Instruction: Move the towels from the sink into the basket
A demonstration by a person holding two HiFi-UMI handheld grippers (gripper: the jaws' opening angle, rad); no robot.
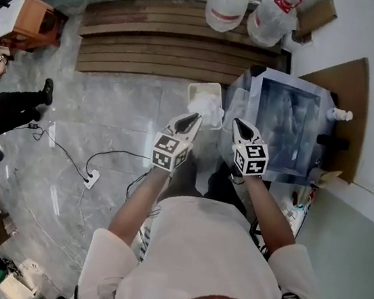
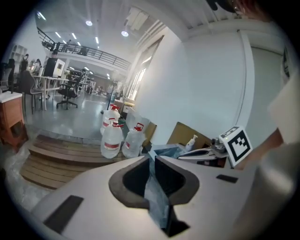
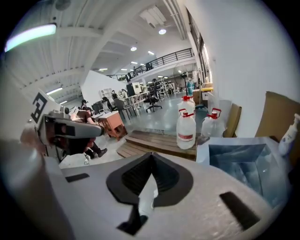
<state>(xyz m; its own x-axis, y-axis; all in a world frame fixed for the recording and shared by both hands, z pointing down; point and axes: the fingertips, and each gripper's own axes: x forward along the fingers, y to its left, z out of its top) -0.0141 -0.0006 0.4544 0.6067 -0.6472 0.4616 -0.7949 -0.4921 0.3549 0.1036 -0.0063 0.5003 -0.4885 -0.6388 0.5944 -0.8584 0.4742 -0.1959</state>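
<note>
We start with the grey marble floor (image 1: 108,112), which fills the head view, and the wooden slatted platform (image 1: 156,35) lying across the top of it. To the right is the stainless steel sink (image 1: 246,84), set against a brown cardboard sheet (image 1: 345,86). Only the right gripper view looks into the sink's basin (image 3: 243,161). We see blue-grey folds there and cannot tell whether they are cloth.

Just left of the sink is the white plastic basket (image 1: 204,87), which only the head view shows. A white crumpled towel (image 1: 210,112) lies in it at the sink side.

Two clear water jugs with red caps (image 1: 226,4) stand beyond the platform, and all three views catch them.

The left gripper (image 1: 190,119) hangs over the basket and the right gripper (image 1: 239,124) over the sink's near edge. The gripper views show us each grip. The left fingers (image 2: 136,180) are a narrow slit apart with nothing pinched between them. The right fingers (image 3: 168,180) meet at the tips and hold nothing.

Smallest of all is the white pump bottle (image 1: 339,114) on the sink's far rim.
</note>
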